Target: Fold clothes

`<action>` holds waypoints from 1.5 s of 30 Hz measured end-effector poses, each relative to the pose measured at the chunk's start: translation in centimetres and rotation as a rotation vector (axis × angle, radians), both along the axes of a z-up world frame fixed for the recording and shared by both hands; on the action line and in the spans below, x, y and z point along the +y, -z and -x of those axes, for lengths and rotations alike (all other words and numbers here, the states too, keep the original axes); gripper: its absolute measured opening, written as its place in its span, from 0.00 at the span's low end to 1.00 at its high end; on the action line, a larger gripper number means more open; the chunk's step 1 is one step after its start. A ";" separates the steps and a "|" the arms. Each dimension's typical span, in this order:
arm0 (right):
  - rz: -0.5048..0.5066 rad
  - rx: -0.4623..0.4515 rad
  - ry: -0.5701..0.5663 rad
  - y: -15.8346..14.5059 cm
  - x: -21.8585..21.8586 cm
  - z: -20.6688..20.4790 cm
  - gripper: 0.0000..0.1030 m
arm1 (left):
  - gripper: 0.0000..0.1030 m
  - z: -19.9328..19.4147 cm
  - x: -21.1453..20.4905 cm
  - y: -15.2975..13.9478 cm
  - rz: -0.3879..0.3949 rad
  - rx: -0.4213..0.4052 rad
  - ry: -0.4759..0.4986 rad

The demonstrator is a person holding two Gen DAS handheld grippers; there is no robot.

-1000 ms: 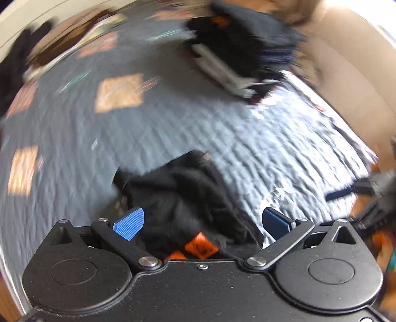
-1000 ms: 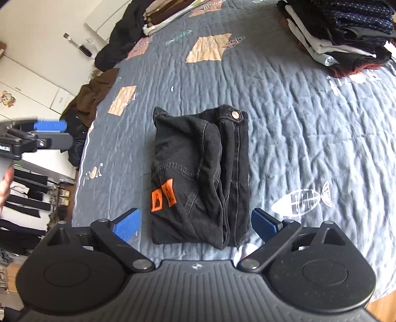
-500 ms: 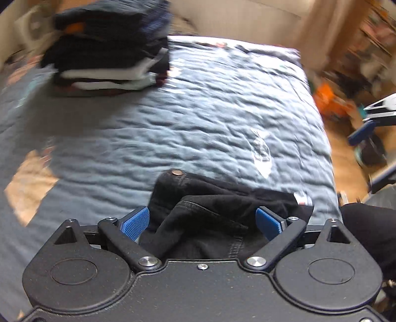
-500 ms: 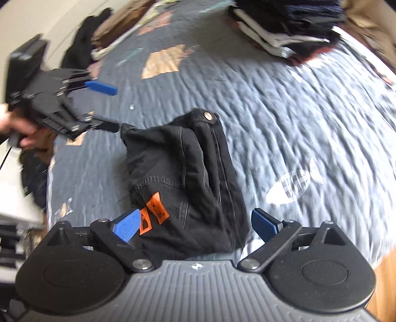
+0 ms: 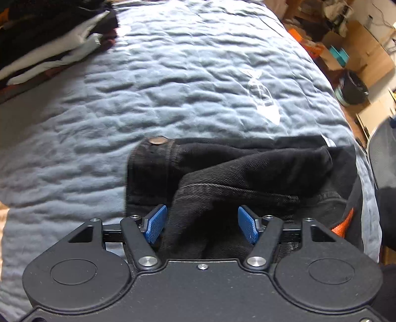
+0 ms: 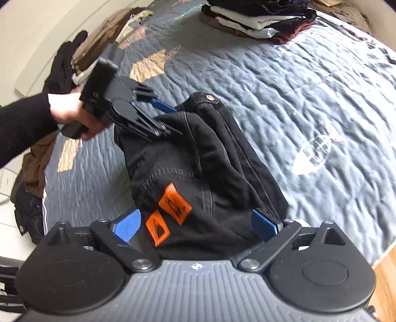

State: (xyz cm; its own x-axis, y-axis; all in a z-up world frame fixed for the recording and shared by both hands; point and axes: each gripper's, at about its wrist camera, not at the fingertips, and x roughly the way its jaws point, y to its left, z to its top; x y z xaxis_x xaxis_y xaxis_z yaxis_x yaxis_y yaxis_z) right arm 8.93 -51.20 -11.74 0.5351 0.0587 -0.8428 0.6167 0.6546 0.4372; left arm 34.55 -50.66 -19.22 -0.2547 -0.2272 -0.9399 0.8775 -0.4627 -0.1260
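Both grippers are closing in on the folded black jeans (image 6: pixel 210 178) since a second ago. Right gripper (image 6: pixel 196 224) is straddling the near end, left gripper (image 5: pixel 201 224) the side, both open. Likely lifting them toward the folded stack (image 6: pixel 257 22) beyond; needs firm pinches.

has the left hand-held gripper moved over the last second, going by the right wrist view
Yes. The left hand-held gripper came in from the view's left edge to the folded black jeans, now at the end with the metal button.
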 end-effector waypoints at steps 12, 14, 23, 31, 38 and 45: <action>-0.072 -0.024 -0.072 4.7 -0.2 -0.5 0.93 | 0.04 0.3 0.5 -4.1 0.118 0.008 0.052; -0.084 -0.031 -0.065 5.0 -0.2 -0.4 0.93 | 0.04 0.7 0.4 -5.7 0.144 0.013 0.075; -0.097 -0.022 -0.066 6.1 -0.3 0.3 0.93 | 0.04 -0.1 -2.6 -7.4 0.237 0.035 -0.004; -0.147 0.061 -0.081 9.3 0.4 0.5 0.93 | 0.13 1.7 -3.7 1.4 0.006 -0.086 0.043; -0.171 0.042 -0.061 10.1 1.5 1.0 0.93 | 0.47 4.4 -4.1 -5.9 0.131 -0.052 0.220; -0.181 0.007 -0.017 10.5 2.2 2.1 0.93 | 0.67 16.4 -3.1 -4.4 0.028 0.084 0.623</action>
